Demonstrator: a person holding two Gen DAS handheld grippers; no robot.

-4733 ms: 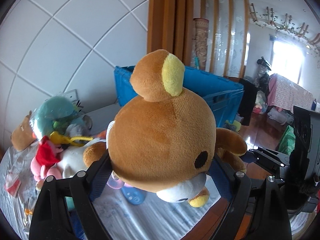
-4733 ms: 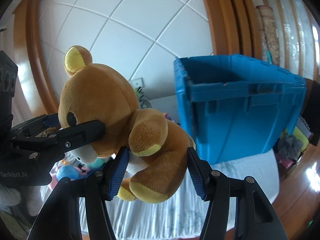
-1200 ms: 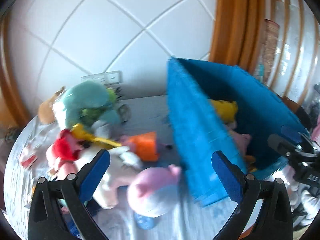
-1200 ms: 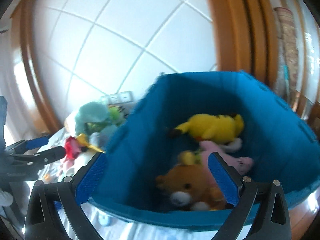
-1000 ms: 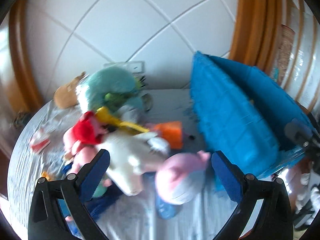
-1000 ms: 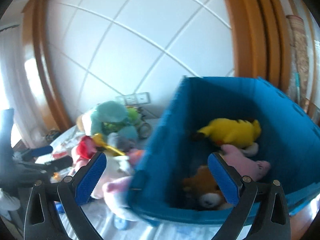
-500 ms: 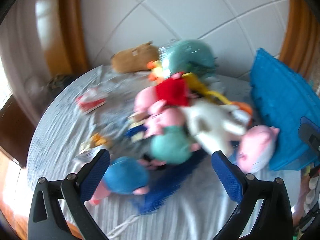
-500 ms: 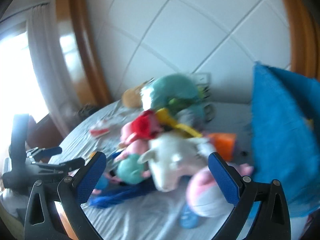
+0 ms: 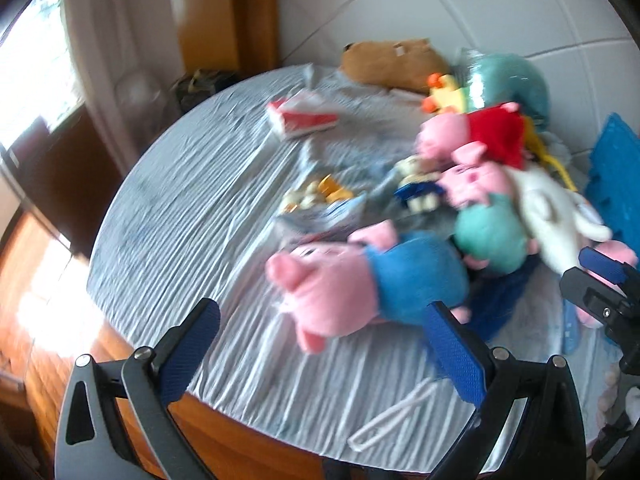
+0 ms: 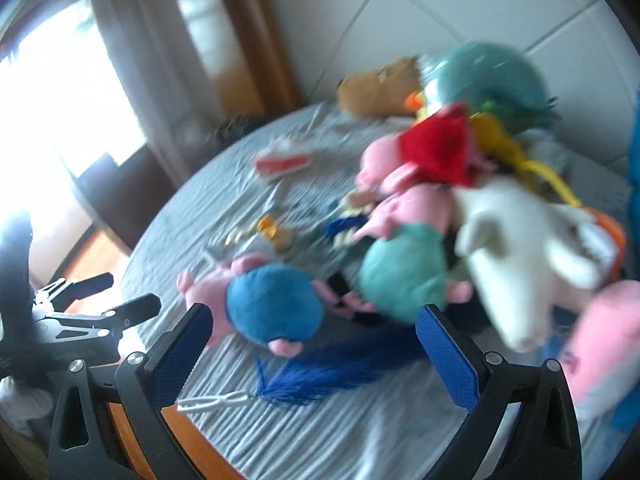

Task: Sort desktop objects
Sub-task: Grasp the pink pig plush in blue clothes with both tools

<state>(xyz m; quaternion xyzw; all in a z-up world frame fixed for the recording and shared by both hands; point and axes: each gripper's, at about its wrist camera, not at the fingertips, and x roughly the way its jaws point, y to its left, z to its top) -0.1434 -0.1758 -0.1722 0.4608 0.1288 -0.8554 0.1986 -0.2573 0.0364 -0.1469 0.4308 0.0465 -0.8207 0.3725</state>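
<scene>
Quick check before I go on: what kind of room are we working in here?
Probably a home living or dining room: a round table under a grey cloth, heaped with plush toys like the blue-shirted pig, with a wooden floor and a curtained window behind.

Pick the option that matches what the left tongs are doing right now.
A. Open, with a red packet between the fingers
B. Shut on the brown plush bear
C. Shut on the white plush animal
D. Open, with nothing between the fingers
D: the left tongs stand wide open over the cloth-covered round table, empty, with the pink plush pig in the blue shirt lying on the table just ahead of them.
</scene>
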